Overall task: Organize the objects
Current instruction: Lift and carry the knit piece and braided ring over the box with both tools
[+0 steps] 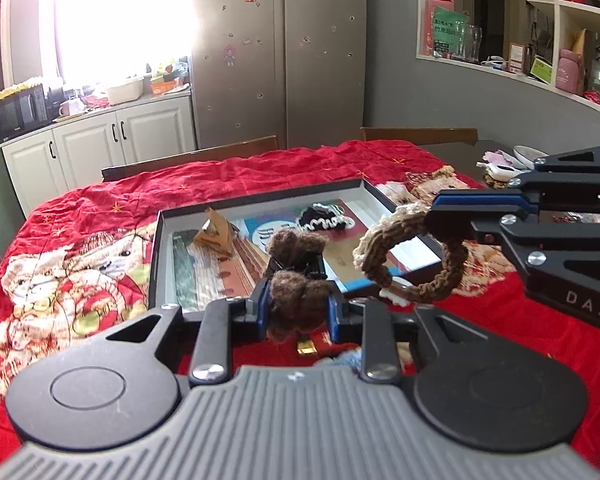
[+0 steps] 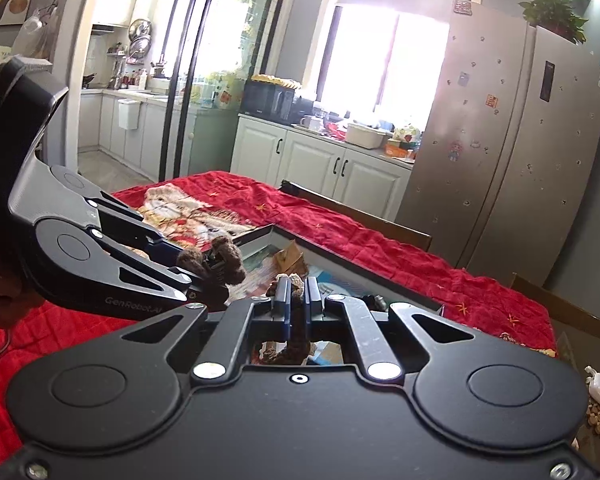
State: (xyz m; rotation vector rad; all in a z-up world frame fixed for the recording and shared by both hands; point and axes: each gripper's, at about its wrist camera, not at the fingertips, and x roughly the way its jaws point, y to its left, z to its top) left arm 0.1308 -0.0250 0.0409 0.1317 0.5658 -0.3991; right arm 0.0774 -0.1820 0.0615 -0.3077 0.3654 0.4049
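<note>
Red bear-print cloth (image 1: 228, 176) covers table; kitchen behind. Left gripper (image 1: 298, 300) clamps brown fuzzy clip (image 1: 296, 280); right gripper (image 2: 296, 292) clamps brown scrunchie (image 1: 412, 264).

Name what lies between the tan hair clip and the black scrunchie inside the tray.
In the left wrist view, only the tray's printed floor lies between the tan hair clip and the black scrunchie; no other item sits there.

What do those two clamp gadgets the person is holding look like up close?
Both are matte black plastic. The left gripper has a ribbed grey top panel, two round black discs, silver screws and blue-edged fingers. The right gripper has the same shape with a black top; white lettering marks the sides of both.
</note>
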